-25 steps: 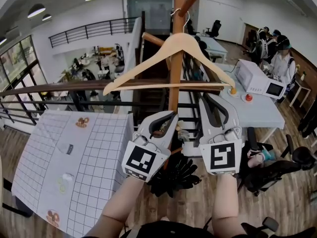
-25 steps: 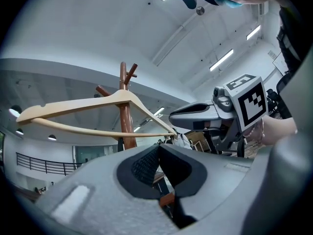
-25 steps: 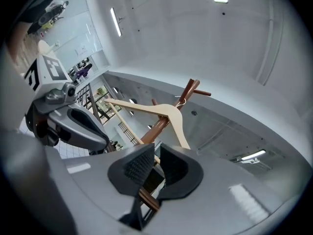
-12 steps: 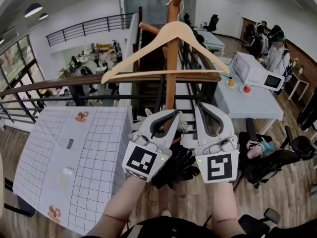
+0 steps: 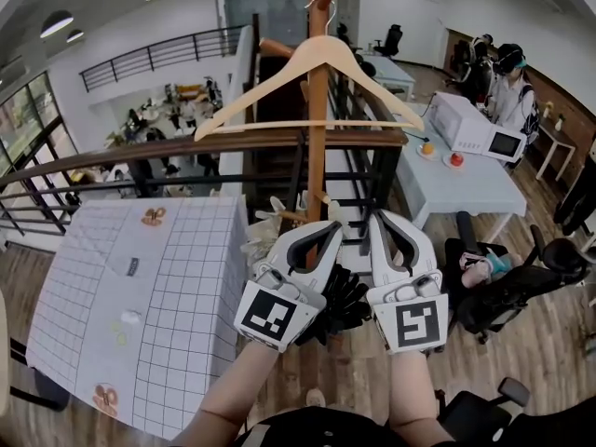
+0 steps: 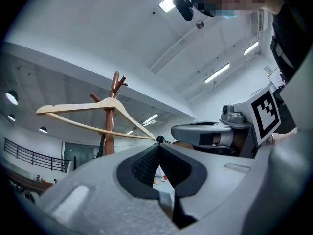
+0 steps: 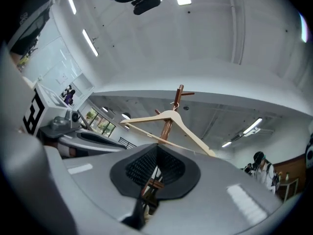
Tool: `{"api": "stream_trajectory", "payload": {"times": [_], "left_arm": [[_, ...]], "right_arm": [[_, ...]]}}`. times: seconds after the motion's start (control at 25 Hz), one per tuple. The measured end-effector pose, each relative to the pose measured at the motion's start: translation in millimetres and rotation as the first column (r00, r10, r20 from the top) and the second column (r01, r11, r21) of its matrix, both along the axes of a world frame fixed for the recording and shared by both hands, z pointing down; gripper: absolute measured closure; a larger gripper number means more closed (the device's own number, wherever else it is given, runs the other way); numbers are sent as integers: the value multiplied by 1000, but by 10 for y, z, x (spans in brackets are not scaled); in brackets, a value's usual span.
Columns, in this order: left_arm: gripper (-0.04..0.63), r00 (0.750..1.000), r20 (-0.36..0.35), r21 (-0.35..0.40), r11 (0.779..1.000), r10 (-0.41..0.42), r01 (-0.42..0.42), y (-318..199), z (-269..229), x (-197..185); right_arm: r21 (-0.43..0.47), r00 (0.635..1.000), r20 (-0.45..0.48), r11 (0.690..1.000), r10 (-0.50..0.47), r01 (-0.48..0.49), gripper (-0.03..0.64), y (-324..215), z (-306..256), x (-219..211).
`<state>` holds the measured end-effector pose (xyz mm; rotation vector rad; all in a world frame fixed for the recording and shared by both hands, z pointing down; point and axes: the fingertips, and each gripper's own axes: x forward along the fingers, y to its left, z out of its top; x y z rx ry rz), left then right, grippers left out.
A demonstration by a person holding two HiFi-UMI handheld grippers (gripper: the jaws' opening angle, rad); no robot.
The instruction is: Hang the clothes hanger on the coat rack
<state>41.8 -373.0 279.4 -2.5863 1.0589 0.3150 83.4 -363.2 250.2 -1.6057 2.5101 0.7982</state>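
Wooden clothes hanger (image 5: 321,59) hangs by hook on upper peg of coat rack (image 5: 318,156). Left gripper (image 5: 321,232), right gripper (image 5: 382,227): fingers together, holding nothing, side by side below hanger, clear of it.

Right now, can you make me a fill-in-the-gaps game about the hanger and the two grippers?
1. The wooden hanger hangs on the coat rack by its metal ____.
2. The left gripper and the right gripper both have their jaws ____.
3. Both grippers are ____ the hanger, not touching it.
4. Between its jaws, each gripper holds ____.

Missing words: hook; shut; below; nothing.
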Motion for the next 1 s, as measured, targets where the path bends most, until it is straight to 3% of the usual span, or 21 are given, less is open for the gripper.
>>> {"api": "stream_trajectory", "payload": {"times": [0.4,1.0], "left_arm": [[594,997,-35,-109,991,73,-77,250,347,-3],[594,997,-9,-224,972,76,-76,377,857,-45]], "right_arm": [[-107,998,58,994,-30,37,620,165,373,16],[-237,996,54,968,-65,76,620,278,914,-76]]}}
